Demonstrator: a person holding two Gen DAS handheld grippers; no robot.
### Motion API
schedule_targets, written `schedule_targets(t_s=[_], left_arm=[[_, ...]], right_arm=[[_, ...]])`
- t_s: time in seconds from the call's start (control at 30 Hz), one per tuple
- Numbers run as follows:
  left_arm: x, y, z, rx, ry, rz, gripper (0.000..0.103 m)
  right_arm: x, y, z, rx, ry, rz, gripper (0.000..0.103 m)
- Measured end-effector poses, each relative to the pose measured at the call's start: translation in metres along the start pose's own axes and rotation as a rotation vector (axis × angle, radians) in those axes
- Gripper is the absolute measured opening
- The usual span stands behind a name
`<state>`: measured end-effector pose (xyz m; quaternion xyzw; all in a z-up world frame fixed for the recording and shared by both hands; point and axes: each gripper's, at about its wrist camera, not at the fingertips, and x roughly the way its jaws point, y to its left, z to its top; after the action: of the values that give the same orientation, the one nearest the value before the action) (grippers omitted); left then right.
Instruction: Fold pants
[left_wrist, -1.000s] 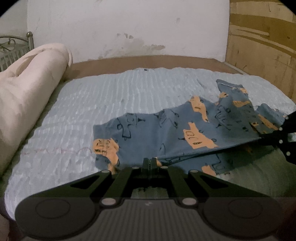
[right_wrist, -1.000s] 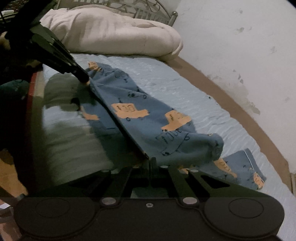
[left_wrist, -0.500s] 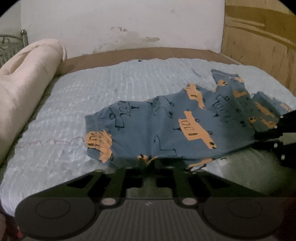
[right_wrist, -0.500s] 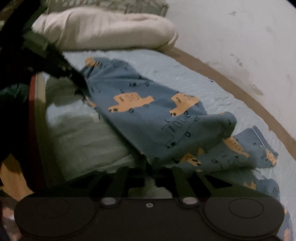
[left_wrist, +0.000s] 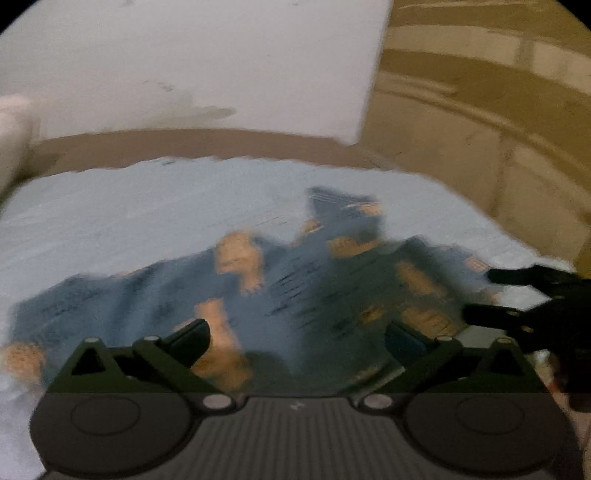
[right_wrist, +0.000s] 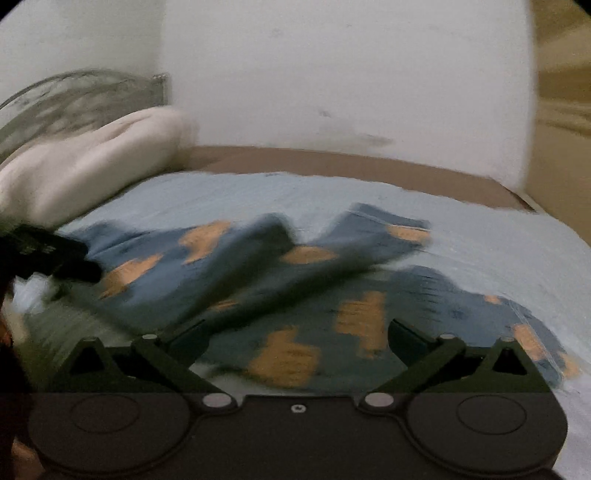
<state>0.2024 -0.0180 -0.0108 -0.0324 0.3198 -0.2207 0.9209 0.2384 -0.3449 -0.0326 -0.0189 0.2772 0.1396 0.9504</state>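
Pale blue bedding (left_wrist: 155, 221) fills both blurred views, with the blue truck-print pants (right_wrist: 295, 295) rumpled at centre frame. Left gripper (left_wrist: 295, 332) and right gripper (right_wrist: 295, 332) both have jaws spread wide, holding nothing. Soft, limp fabric; I'd pinch waistband corners.

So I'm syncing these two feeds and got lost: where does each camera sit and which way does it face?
Left wrist: sits on the left gripper, looking across the bed at the pants and wall; its open fingers show, with the right gripper at the right edge.
Right wrist: sits on the right gripper, facing the pants and blanket; open fingers show, the left gripper at the left.
Shared: pants, bed, wall.
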Motion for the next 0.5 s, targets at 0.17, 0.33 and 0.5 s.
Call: schedule_targets(t_s=[0.17, 0.33, 0.5], left_arm=[[0.046, -0.036, 0.02, 0.02, -0.007, -0.167, 0.103], [0.091, -0.058, 0.03, 0.026, 0.041, -0.274, 0.103], [0.128, -0.043, 0.03, -0.139, 0.106, -0.217, 0.103]], right_arm=[[0.014, -0.052, 0.031, 0.059, 0.006, -0.02, 0.102], [0.049, -0.071, 0.066, -0.001, 0.047, 0.023, 0.102], [0.106, -0.068, 0.098, -0.063, 0.117, 0.111, 0.102]])
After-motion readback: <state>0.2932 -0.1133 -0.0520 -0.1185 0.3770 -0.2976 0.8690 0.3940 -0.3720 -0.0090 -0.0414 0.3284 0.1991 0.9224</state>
